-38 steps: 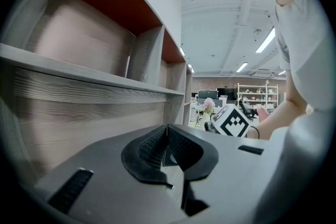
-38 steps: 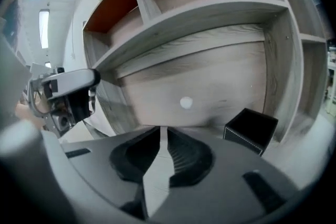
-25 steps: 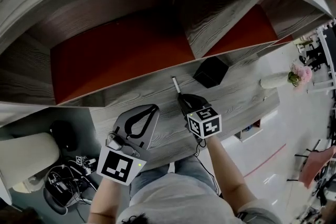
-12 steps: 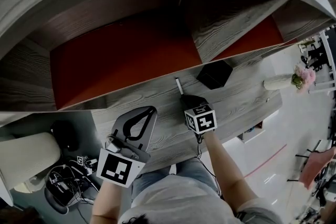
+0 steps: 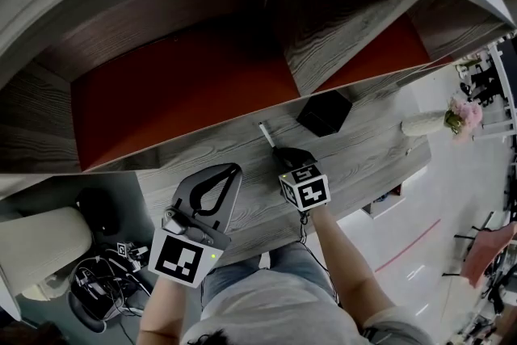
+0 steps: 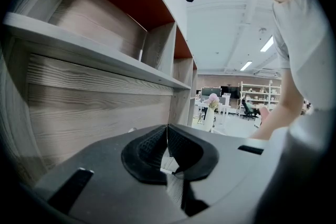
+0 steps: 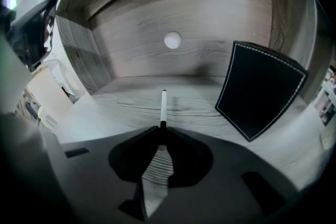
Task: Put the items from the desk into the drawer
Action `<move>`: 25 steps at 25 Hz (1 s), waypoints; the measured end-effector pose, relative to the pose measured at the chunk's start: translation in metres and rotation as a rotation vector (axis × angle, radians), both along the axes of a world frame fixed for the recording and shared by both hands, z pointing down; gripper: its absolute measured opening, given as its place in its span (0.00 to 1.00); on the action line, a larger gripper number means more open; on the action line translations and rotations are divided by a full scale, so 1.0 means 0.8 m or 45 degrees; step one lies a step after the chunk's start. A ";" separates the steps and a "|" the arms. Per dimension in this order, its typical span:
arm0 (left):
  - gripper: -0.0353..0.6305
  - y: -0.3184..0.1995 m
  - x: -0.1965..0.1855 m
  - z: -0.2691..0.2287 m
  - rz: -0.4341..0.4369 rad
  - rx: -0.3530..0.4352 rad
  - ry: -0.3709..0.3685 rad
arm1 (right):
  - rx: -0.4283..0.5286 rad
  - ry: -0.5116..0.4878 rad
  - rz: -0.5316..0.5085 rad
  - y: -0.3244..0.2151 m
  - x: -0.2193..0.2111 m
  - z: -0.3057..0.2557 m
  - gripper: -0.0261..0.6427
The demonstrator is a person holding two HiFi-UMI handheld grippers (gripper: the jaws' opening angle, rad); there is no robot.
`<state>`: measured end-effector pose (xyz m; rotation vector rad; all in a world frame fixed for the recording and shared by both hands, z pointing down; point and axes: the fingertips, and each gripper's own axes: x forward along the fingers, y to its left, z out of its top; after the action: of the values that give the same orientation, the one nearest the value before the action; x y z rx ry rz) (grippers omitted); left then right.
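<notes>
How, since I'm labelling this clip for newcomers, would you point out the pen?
On the grey desk under the red-backed shelves, look beside the black box. The pen is the thin white stick with a dark end pinched in the right hand-held gripper; its neighbour is squat and black.

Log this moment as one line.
left gripper: shut, empty | right gripper: shut on slim white pen | black stitched leather box: on grey wood desk, untouched

slim white pen (image 7: 163, 105) with a dark near end, pinched there in the jaws of the right gripper (image 7: 162, 127), points away at centre frame over the tabletop (image 7: 126, 107). black box (image 7: 260, 89) with pale stitched edges stands at right, apart from it.
</notes>
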<state>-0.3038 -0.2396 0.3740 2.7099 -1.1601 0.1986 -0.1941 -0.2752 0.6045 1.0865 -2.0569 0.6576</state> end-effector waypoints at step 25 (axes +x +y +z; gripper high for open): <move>0.07 0.058 0.223 -0.052 0.482 0.082 0.052 | 0.644 -0.350 0.253 0.117 0.148 -0.302 0.13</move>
<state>-0.1253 -0.1933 0.3324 2.9525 -0.6429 0.1586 -0.0755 -0.1818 0.3631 1.5739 -2.4503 0.4017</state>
